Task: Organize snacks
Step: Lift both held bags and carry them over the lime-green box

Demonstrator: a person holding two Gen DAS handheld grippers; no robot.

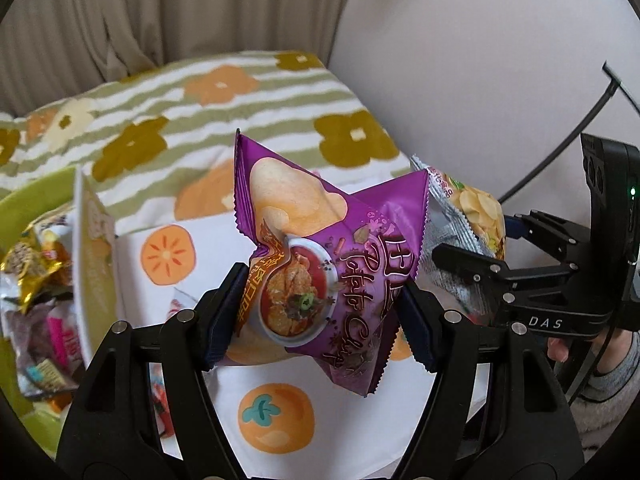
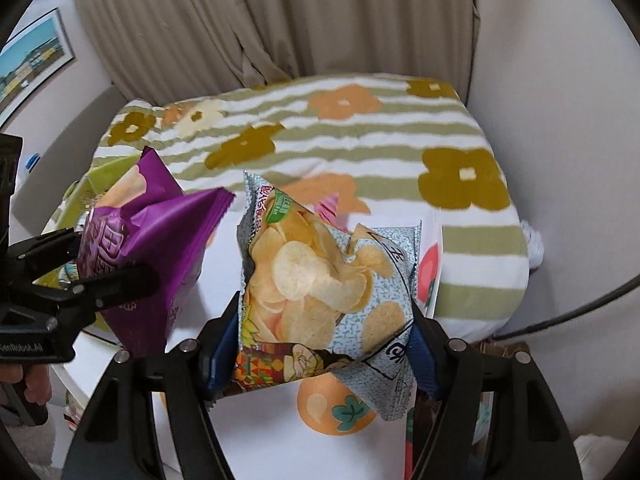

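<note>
Two chip bags (image 1: 320,264) beside green bin (image 1: 24,200)

Soft, even daylight (fisheye edges bend, darken).

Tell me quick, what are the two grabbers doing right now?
Left gripper: closed on the purple chip bag, held up off the table.
Right gripper: closed on the silver chip bag, also lifted.

Beige curtain (image 2: 280,20) (pleated), white wall (image 1: 480,60).
</note>
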